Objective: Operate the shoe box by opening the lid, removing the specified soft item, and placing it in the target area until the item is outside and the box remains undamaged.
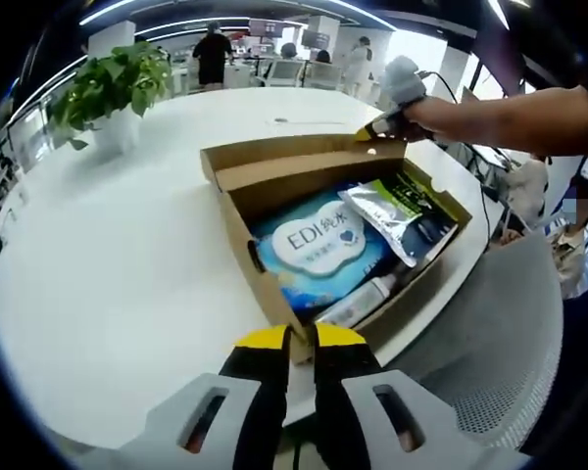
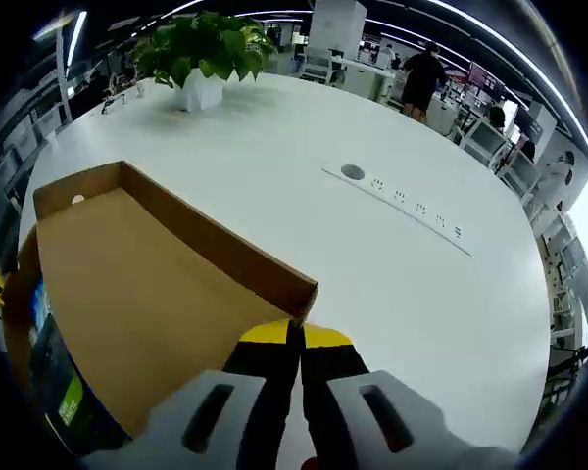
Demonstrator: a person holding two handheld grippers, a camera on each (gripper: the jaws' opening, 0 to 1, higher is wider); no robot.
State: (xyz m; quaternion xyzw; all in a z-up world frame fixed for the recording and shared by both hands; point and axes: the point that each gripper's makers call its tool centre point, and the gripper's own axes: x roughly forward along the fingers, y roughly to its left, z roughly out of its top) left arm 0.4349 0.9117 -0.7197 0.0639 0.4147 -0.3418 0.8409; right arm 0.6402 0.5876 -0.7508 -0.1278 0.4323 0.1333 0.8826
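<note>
Left tool (image 1: 303, 339) is pinched on the near corner of the box (image 1: 265, 284); my right tool (image 2: 295, 336) is clamped on the raised lid's (image 2: 137, 294) edge. I see the box lying open on the white worktop (image 1: 118, 284), with a blue soft pack (image 1: 318, 245) and silver pouch (image 1: 382, 211) inside.

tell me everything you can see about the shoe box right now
The shoe box is plain brown cardboard, open, resting on the white table near its edge. Its hinged lid is swung up, the brown inside facing the right gripper view. The left tongs are closed on the near corner of the box wall; the right tongs are closed on the lid's edge. Inside lie a blue wipes pack, a silver pouch and a small white bottle. No tears or crushing show.
</note>
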